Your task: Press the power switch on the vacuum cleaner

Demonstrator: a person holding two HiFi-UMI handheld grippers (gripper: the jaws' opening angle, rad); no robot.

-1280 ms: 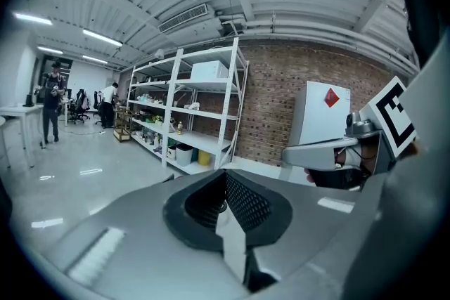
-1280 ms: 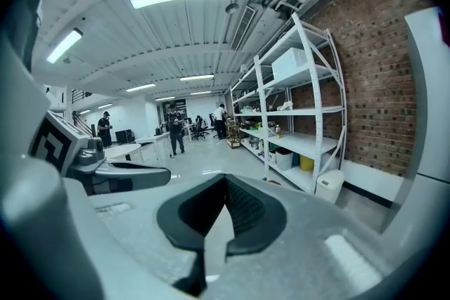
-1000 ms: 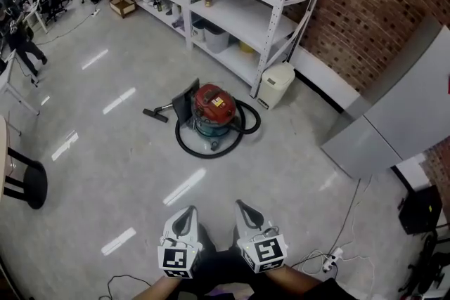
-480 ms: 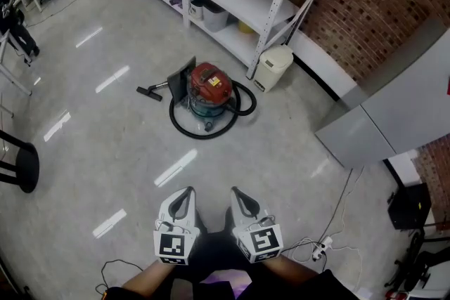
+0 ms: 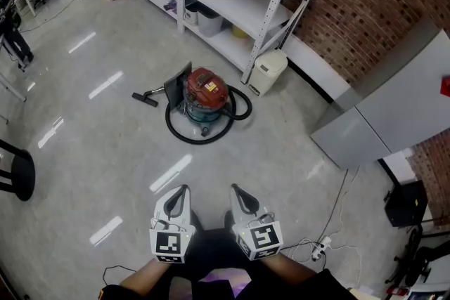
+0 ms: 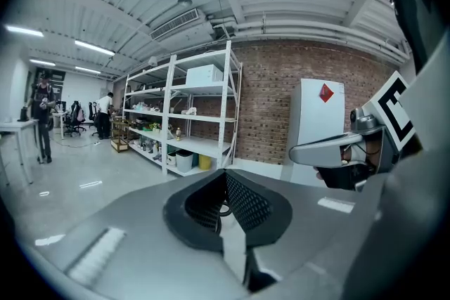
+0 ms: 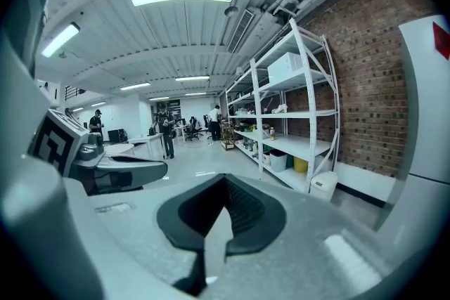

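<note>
— Where is the vacuum cleaner (image 5: pixel 204 98) being seen?
— Far off on the floor (image 5: pixel 98 151), well apart from the left gripper (image 5: pixel 180 190) and right gripper (image 5: pixel 236 189), both being held near, jaws pressed together.

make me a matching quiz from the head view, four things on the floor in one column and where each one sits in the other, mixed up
Things
1. vacuum cleaner
2. white bin
3. black stool
4. power strip

Places
a. at the left edge of the view
b. near the bottom of the view, at the end of a thin cable
c. on open floor, ringed by a black hose
d. at the foot of the shelving, near the brick wall

Pairs: 1-c, 2-d, 3-a, 4-b
</note>
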